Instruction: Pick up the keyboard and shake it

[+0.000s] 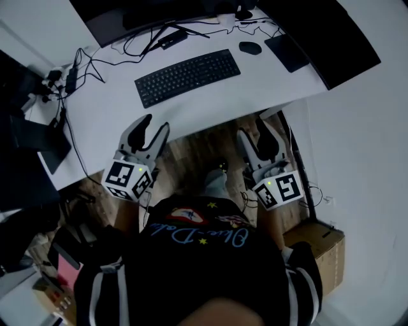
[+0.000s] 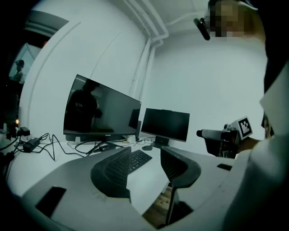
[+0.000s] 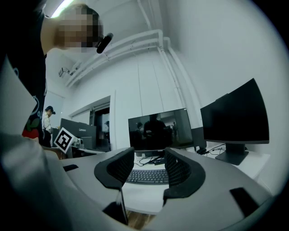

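- Black tangled cables (image 1: 83,63) sprawl over the far-left part of the white table (image 1: 268,83).
- The left claw (image 1: 155,125), a grey two-fingered tool with a square-marker cube at its back, hovers at the table's near edge. Its jaws stand well apart and hold nothing. Its tips are short of the task's thing and do not touch it.
- A dark wide monitor (image 1: 127,16) stands along the table's far edge.
- The black flat full-size keyboard (image 1: 187,77) lies on the table in front of that monitor. It is turned slightly askew and sits ahead of both claws, and neither one touches it.
- Brown wooden plank floor (image 1: 204,149) shows below the table edge, between the two claws.
- A small black oval mouse (image 1: 250,47) rests on the table near the keyboard's far right corner, apart from it.
- The right claw (image 1: 253,130), built like the left one, hangs at the table's near edge. Its jaws are spread wide and empty. In the right gripper view the keyboard shows beyond the gap between them.
- A brown cardboard box (image 1: 319,245) sits on the floor at the right.
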`<state>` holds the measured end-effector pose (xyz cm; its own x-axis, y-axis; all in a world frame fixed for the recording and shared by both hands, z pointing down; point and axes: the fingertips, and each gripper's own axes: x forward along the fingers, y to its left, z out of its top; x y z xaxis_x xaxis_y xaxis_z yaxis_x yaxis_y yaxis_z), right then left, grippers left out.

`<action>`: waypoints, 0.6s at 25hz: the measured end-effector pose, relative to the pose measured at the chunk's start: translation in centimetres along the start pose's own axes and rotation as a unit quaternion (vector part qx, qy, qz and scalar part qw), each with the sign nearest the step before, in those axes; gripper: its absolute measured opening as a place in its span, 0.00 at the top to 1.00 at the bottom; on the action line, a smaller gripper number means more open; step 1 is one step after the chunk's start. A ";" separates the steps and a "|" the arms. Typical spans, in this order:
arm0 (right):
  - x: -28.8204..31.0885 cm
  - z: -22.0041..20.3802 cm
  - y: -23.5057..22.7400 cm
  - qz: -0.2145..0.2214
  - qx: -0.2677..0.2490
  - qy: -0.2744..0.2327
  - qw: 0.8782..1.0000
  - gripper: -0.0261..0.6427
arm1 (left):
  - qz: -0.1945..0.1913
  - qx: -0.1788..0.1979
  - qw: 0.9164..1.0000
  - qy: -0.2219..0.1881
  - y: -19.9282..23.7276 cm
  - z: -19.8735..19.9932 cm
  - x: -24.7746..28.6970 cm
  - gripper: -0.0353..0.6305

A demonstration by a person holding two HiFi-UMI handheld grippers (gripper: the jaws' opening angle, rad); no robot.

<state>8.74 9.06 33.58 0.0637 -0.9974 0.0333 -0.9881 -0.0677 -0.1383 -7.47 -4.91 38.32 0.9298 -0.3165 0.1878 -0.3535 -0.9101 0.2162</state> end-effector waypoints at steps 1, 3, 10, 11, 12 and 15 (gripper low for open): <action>0.5 0.0 -0.9 0.006 0.001 0.002 1.000 0.69 | 0.008 0.000 1.000 0.002 0.1 0.0 0.7 0.68; 1.5 -0.1 -2.7 0.021 0.005 0.003 1.000 0.69 | 0.028 0.001 1.000 0.002 0.2 0.1 2.2 0.68; 3.8 -0.9 -8.5 0.063 0.016 0.004 0.998 0.69 | 0.079 -0.007 0.997 0.003 0.2 -0.6 6.9 0.68; 4.3 -0.8 -9.1 0.070 0.016 0.005 0.997 0.69 | 0.087 -0.007 0.996 0.003 0.4 -0.5 7.3 0.68; 4.9 -0.8 -9.6 0.077 0.015 0.007 0.997 0.69 | 0.096 -0.008 0.995 0.003 0.6 -0.4 7.7 0.68; 6.4 -0.7 -11.3 0.097 0.016 0.013 0.995 0.69 | 0.123 -0.013 0.992 0.002 1.0 -0.3 8.8 0.68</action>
<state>20.22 3.47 36.05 -0.1315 -0.9909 0.0292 -0.9763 0.1243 -0.1770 0.28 -8.51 40.51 0.8151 -0.5268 0.2411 -0.5717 -0.7986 0.1881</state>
